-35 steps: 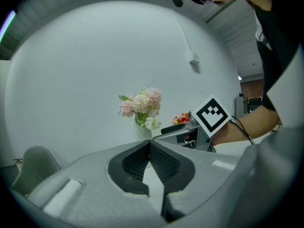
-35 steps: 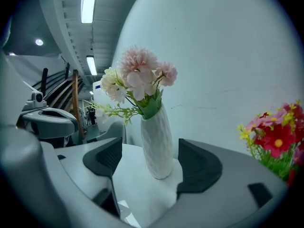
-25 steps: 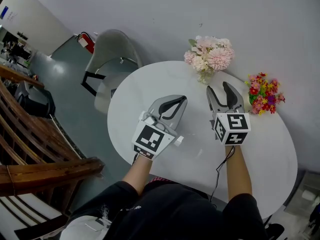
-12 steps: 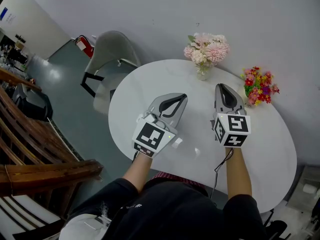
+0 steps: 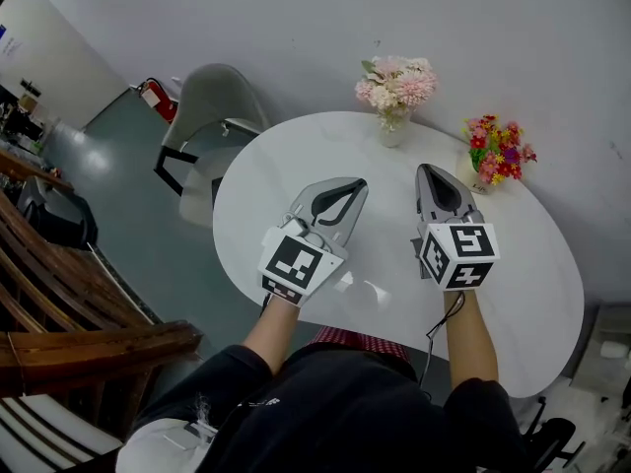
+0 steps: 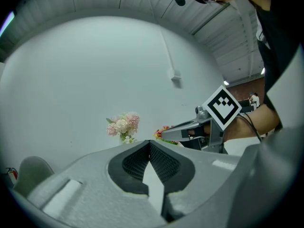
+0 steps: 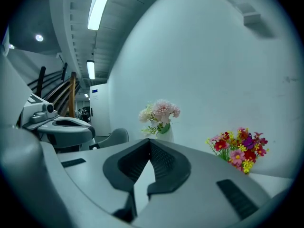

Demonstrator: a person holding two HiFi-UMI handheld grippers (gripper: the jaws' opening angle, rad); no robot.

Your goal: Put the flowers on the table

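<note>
Pink and cream, the pink bouquet (image 5: 396,79) stands upright in a small glass vase (image 5: 391,131) at the far edge of the white tabletop (image 5: 296,156), close to the wall (image 5: 513,37). A colourful bunch (image 5: 496,151) of red, yellow and purple blooms sits well to its right along the same edge; its container is too small to make out. Both lots of flowers appear to be set down already.

The blooms look light and soft, so squeezing the heads would likely crush them. The vase is the sensible place to take hold, low on its body below the stems. Glass is probably slippery and breakable, and the load looks top-heavy, so it wants a firm, level grip.

The left claw (image 5: 345,187) is fully closed with nothing in it, its ribbed pads meeting at the tips. The right claw (image 5: 432,172) has just been closing and now meets on nothing either. Both hover over the middle of the tabletop, well short of the flowers.

The tabletop is a smooth, glossy oval, bare apart from the flowers. Beyond it stands a grey shell chair (image 5: 212,101) on a grey-green floor (image 5: 128,195). A red fire extinguisher (image 5: 153,95) stands by the wall, with dark wooden furniture (image 5: 69,313) at the left.
</note>
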